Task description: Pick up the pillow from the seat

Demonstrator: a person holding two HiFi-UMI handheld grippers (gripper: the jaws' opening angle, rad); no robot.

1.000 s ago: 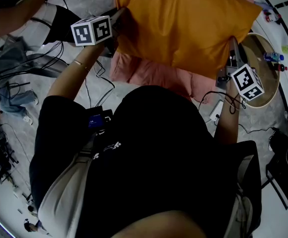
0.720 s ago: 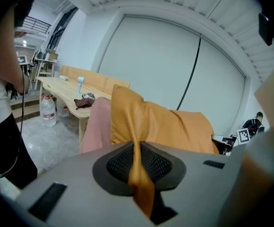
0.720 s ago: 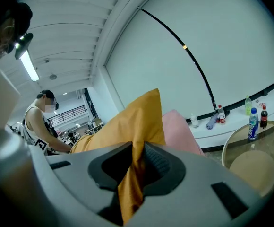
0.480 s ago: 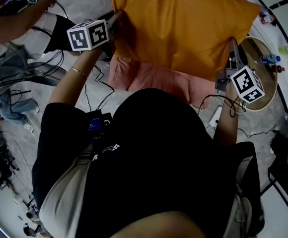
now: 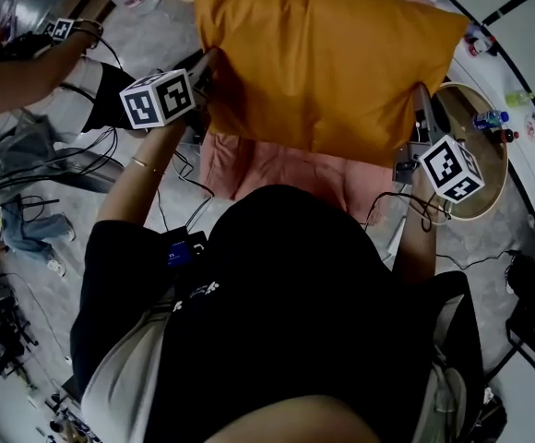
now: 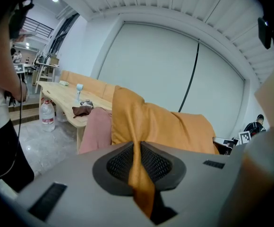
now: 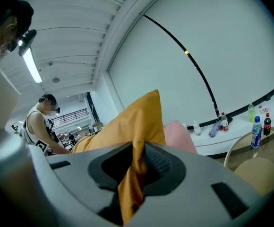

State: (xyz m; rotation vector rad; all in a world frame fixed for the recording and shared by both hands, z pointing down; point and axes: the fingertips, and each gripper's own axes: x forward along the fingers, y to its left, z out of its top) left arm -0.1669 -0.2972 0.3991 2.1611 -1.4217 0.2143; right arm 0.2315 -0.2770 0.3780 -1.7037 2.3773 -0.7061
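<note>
Orange pillow (image 5: 332, 63) held over pink seat (image 5: 277, 164); we clamp left gripper (image 6: 138, 160) and right gripper (image 7: 136, 167) on opposite edges so it lifts level.

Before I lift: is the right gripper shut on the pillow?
Shut: the right gripper pinches a fold of the pillow between its jaws.

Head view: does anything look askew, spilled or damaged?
Nothing stands out. The orange pillow is pinched at opposite side edges by the left gripper and right gripper, over a pink cushion. Loose cables trail on the floor.
</note>
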